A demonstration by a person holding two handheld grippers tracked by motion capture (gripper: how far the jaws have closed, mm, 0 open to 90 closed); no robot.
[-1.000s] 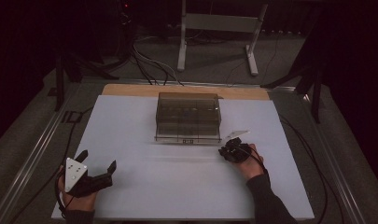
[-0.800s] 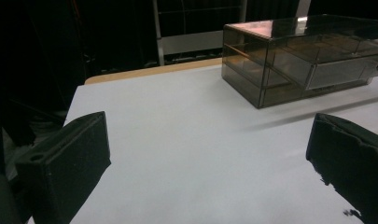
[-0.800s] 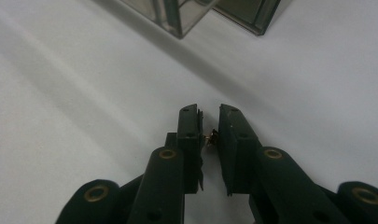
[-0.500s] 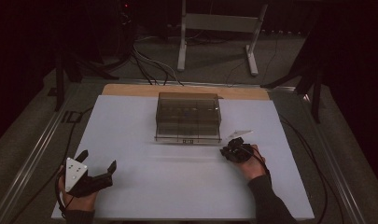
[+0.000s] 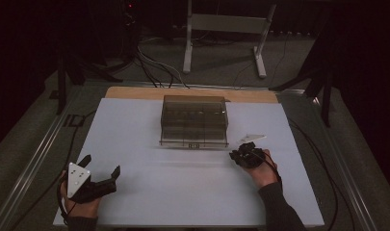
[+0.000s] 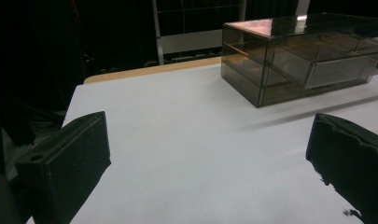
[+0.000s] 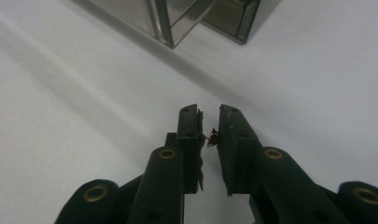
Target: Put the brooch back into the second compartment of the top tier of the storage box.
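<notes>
We see a tiny brown item (image 7: 213,137) clamped between our right tongs (image 7: 209,126), low over the bench (image 5: 183,192) just off the front right corner of the smoky drawer box (image 5: 195,120), which sits at the middle of the far edge. Our left tongs (image 5: 100,166) rest near the front left corner, spread wide apart and holding nothing.

Each gripper is matte black plastic with two flat, blocky jaws. On the right gripper (image 7: 209,122), brass-coloured screw bushings sit in the rounded link arms behind the fingers (image 7: 189,135). The left gripper (image 5: 100,171) carries a grey three-cornered plate with small dark dots behind its fingers. Black cables trail rearward. The person wears dark sleeves.
</notes>
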